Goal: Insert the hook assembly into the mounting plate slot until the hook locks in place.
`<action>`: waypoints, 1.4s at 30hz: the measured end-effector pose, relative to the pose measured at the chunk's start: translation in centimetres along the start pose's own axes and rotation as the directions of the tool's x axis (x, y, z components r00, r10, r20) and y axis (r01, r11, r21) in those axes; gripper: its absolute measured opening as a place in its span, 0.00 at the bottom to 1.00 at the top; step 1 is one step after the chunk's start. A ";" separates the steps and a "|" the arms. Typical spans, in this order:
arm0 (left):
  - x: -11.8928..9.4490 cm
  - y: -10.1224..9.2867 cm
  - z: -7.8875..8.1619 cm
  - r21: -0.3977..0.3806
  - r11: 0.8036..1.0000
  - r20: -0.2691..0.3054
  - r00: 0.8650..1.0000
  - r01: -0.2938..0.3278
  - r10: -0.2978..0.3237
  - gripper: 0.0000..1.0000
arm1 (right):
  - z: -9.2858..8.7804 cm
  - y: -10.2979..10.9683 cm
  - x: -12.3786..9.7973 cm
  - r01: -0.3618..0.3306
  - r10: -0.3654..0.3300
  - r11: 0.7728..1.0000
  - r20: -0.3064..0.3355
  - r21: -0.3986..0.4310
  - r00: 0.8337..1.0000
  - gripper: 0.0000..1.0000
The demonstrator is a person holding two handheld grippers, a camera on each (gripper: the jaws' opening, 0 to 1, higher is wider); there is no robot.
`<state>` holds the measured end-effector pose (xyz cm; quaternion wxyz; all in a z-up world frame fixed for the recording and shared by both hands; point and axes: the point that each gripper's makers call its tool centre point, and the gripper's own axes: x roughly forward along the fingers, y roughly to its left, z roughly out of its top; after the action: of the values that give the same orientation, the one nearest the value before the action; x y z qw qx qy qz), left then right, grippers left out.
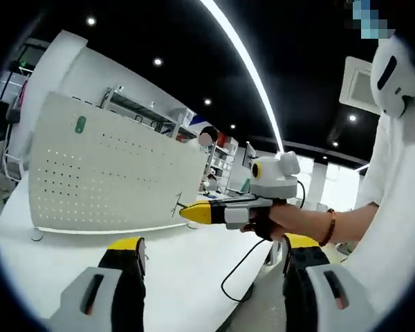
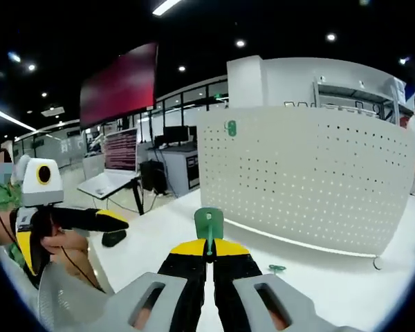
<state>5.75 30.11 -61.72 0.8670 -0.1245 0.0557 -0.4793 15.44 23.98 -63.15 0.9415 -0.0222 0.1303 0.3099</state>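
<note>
— Pegboard first: where's the work?

— Wide off-white perforated metal panel (image 2: 311, 180), gently curved, stands upright on the smooth white desk (image 2: 332, 283). One green hook (image 2: 231, 128) already sits near its top corner; another small green piece (image 2: 277, 268) lies on the desk near the panel's foot.

— And the step in hand?

— Approach, I'd judge. The right tongs (image 2: 209, 250) are closed on a flat green plastic hook plate with a thin stem (image 2: 209, 225), held short of the panel. Next it needs lining up with a hole and pressing until it catches.

— The other hand?

— Left tongs (image 1: 211, 277) stand apart, holding nothing.
</note>
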 end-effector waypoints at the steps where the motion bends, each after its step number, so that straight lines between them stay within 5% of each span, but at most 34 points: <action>1: 0.0 0.1 0.0 -0.008 1.000 0.000 1.000 0.000 0.000 0.84 | 0.2 -0.2 0.3 0.009 -0.009 1.000 0.002 0.000 1.000 0.01; 22: -0.3 2.1 0.6 0.027 1.000 0.023 1.000 -0.014 0.014 0.88 | 2.9 -3.5 4.8 0.086 -0.086 0.995 -0.001 0.042 0.996 0.01; 27: -0.5 2.9 0.0 0.070 0.997 -0.010 0.999 -0.044 0.044 0.89 | 4.0 -4.1 5.9 0.105 -0.106 0.992 0.011 0.067 0.994 0.01; 36: -1.1 4.3 1.1 0.103 0.990 0.036 0.995 -0.095 0.092 0.95 | 6.2 -4.4 8.0 0.138 -0.141 0.988 0.043 0.074 0.989 0.01; 42: -1.6 5.8 1.5 0.142 0.981 0.015 0.991 -0.133 0.132 0.96 | 7.8 -4.5 9.4 0.160 -0.165 0.984 0.057 0.078 0.985 0.01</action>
<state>9.97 34.62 -61.91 0.9037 -0.0594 0.0273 -0.4231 27.16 26.69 -58.25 0.9675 0.0116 0.1096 0.2274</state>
